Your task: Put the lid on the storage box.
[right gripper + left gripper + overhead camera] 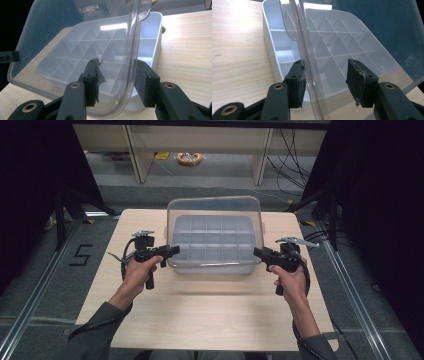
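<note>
Jaws slack around clear lid [352, 32]

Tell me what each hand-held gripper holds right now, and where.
Nothing is clamped. The clear lid's side edges pass between the jaws of the left hand-held gripper and right hand-held gripper, with gaps showing.

Lab — black curtains [30, 195], floor rails [30, 305], cables [295, 160].
</note>
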A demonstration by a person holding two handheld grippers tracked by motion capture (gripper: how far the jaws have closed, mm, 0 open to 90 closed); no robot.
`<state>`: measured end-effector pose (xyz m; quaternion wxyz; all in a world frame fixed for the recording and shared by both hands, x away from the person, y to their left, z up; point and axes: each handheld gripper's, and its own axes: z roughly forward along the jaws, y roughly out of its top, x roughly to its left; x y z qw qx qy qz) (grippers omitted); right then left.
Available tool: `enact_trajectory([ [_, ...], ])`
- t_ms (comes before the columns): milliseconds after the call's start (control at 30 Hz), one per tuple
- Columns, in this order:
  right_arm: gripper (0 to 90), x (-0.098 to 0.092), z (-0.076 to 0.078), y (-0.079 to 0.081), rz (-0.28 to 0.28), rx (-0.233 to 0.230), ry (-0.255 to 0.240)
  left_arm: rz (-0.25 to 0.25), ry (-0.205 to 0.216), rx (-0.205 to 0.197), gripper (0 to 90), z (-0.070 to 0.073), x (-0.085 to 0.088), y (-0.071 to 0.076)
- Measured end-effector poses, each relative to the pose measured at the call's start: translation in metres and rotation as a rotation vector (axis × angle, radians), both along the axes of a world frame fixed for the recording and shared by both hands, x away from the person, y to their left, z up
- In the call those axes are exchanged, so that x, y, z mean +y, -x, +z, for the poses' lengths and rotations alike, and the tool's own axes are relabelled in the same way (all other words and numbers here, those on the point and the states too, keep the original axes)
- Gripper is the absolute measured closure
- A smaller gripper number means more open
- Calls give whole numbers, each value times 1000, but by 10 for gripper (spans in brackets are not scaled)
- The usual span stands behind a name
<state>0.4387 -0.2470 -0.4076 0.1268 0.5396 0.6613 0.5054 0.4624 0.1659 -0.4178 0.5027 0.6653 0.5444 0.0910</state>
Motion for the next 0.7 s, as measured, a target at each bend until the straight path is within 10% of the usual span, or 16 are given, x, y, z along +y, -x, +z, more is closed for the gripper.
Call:
enact_trajectory([
  [700,587,8,-20,-29,-29,62,-22,28,1,71,481,-19,1,-42],
])
